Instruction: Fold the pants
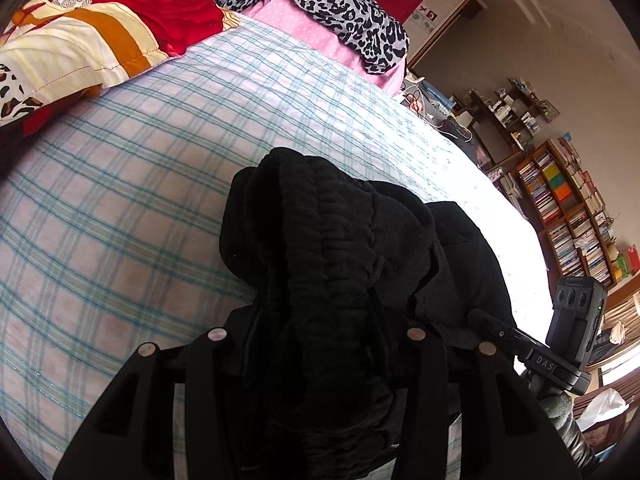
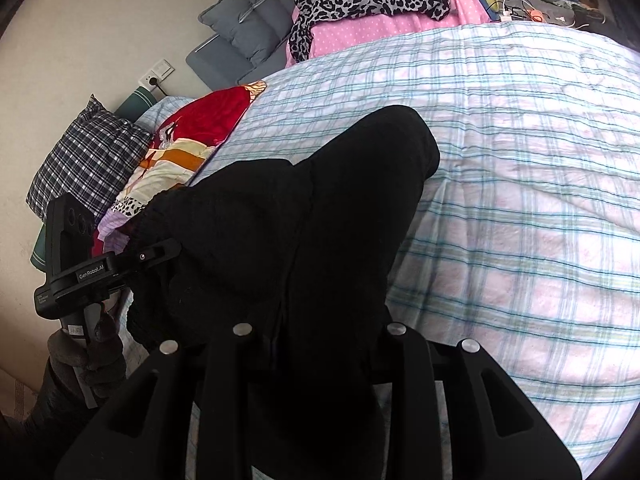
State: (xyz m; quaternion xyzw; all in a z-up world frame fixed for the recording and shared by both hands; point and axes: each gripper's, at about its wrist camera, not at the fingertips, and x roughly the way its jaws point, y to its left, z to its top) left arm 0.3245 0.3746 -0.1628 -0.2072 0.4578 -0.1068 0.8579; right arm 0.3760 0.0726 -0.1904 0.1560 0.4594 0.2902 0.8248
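where my left claw (image 1: 316, 340) looks out along its fingers, it is clamped on the black pants (image 1: 320, 240), a bunched ribbed waistband rising between the two fingers and hiding their tips. the pants hang above the plaid sheet (image 1: 140, 200) of the bed, toward its near edge. my right claw (image 1: 532, 344) shows at the right side, biting another part of the same black cloth. a red and yellow quilt (image 1: 100, 28) lies at the far left corner of the bed, a leopard-print cloth (image 1: 320, 4) on pink bedding (image 1: 296, 20) along the far edge, and a bookshelf (image 1: 568, 208) stands past the right edge.

from my right claw (image 2: 320, 344), the fingers are closed on a thick fold of the pants (image 2: 312, 220), which drape forward over the sheet (image 2: 520, 200) near its near edge. my left claw (image 2: 120, 268) grips the waistband end at the left, my gloved left hand (image 2: 92, 352) below it. a checked pillow (image 2: 88, 160) sits at the bed's left edge, a grey cushion (image 2: 248, 28) against the wall.
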